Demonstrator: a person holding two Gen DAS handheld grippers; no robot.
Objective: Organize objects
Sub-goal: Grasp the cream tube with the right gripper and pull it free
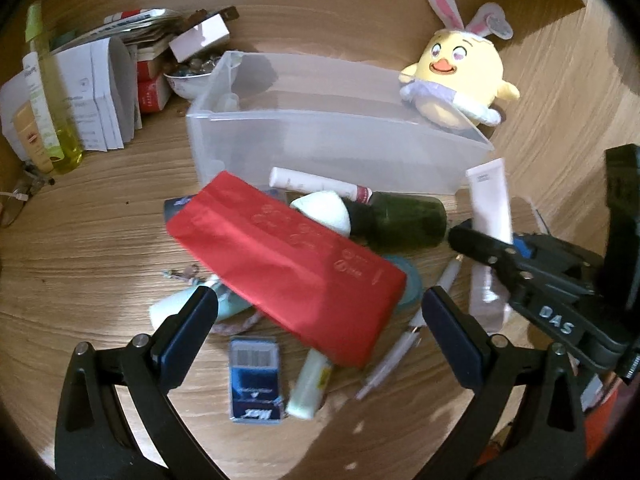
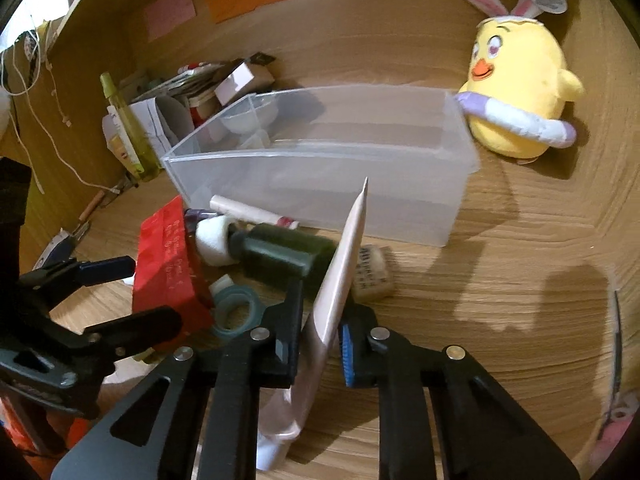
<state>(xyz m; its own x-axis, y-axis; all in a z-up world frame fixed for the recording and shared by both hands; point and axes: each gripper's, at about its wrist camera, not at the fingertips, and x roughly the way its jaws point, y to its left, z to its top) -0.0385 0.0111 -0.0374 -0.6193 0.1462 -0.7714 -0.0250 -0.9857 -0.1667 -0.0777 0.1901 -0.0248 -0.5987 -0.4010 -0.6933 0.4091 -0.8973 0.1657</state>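
A: Progress entry. The pale squeeze tube (image 2: 340,264) is sitting between the right gripper (image 2: 318,346) fingers, crimped end pointing toward 12 o'clock, cap end hanging down toward the table. The jaws are closing around it; I judge it clamped, though the right pad looks barely touching.

B: And the clear plastic bin (image 2: 452,216)?

A: Lying at 12 o'clock from the tube, just behind the pile. It is looking nearly bare: only something pale and small is showing at its far left end, too blurred to name. So I am judging the sorting as barely begun.

B: What is waiting?

A: In the left wrist view, the red carton (image 1: 288,264) is lying diagonally on top of the heap. The left gripper (image 1: 320,314) is hovering over its near end with fingers spread wide, holding nothing. The dark green bottle (image 1: 404,220) with its white cap is lying at 1 o'clock of the carton, a slim white tube (image 1: 316,184) behind it against the bin wall, a blue box (image 1: 254,380) at 6 o'clock, a teal tape roll (image 2: 236,308) peeking out beneath.

B: Outside the pile?

A: The yellow chick plush (image 2: 520,92) is leaning against the bin's right end; papers and a yellow-green bottle (image 1: 52,120) are crowding 10 o'clock.
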